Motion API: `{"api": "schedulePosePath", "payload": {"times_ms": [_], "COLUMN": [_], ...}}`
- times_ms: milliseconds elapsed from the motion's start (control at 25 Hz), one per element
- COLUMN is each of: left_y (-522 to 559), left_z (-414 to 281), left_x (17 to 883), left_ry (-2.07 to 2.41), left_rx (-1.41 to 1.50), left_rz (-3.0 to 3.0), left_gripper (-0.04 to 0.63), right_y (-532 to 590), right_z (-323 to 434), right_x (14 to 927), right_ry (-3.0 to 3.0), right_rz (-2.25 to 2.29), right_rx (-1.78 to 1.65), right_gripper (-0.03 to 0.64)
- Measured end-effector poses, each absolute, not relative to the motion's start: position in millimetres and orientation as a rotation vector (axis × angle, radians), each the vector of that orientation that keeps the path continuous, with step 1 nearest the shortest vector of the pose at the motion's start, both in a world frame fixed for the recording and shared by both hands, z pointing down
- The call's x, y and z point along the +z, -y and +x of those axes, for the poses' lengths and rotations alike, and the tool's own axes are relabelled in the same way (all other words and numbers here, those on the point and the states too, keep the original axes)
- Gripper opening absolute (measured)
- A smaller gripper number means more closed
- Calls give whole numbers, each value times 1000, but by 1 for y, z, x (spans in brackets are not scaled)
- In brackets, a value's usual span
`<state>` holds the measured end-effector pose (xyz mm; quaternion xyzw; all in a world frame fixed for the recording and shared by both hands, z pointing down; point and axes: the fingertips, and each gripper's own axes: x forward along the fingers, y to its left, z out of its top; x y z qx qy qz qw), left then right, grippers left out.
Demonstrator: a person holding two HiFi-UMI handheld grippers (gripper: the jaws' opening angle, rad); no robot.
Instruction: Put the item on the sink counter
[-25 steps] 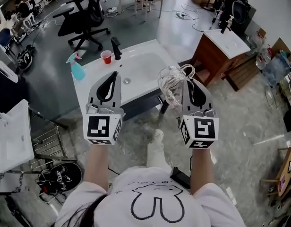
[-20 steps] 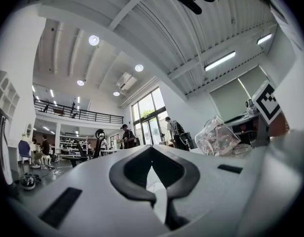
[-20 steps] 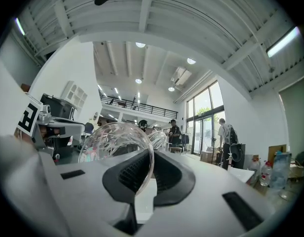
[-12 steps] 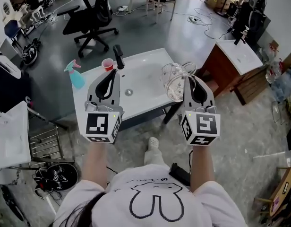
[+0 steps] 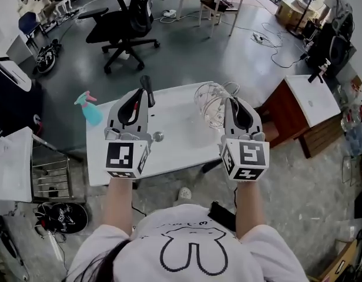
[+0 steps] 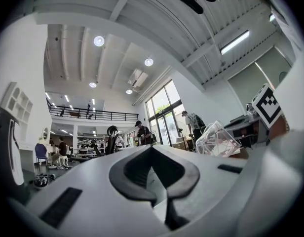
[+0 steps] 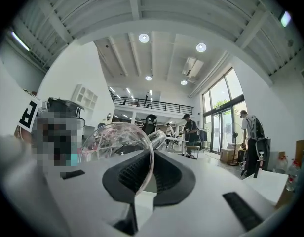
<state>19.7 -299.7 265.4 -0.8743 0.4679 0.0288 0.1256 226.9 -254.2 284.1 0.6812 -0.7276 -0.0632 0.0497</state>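
A white sink counter (image 5: 176, 153) with a basin and a black faucet (image 5: 147, 89) lies right below both grippers. My right gripper (image 5: 233, 101) is shut on the rim of a clear glass jug (image 5: 208, 106), which hangs above the basin's right side. In the right gripper view the jug (image 7: 116, 143) sits left of the pads, its rim pinched at the gripper (image 7: 150, 158). My left gripper (image 5: 141, 94) hovers over the basin's left side near the faucet, shut and holding nothing (image 6: 152, 154). The jug (image 6: 217, 139) shows at the right of the left gripper view.
A blue spray bottle (image 5: 90, 109) stands at the counter's left end. A black office chair (image 5: 123, 23) is beyond the counter. A wooden cabinet with a white top (image 5: 313, 106) stands to the right. A metal rack (image 5: 52, 180) and a dark helmet (image 5: 66, 216) are at the lower left.
The person has stepped closer, so the counter has slid under both grippers. The jug stays in the right gripper. The red cup by the faucet is now hidden behind the left gripper.
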Motion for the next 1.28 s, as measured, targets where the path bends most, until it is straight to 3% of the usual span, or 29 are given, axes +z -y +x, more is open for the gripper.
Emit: {"api": "schedulePosePath", "payload": {"times_ms": [560, 1280], "left_y": [373, 435], "left_z": [40, 30], "left_x": [291, 335], "left_ry": [-1536, -1592], "left_rx": [-9, -123], "left_rz": [-2498, -2551], "left_gripper": [9, 9], "right_y": [372, 471], "right_z": [259, 237], "right_x": [355, 470], "right_ry": [2300, 2135], "right_rz": [1915, 1694], "right_rx": [155, 612], "right_gripper": [39, 39]}}
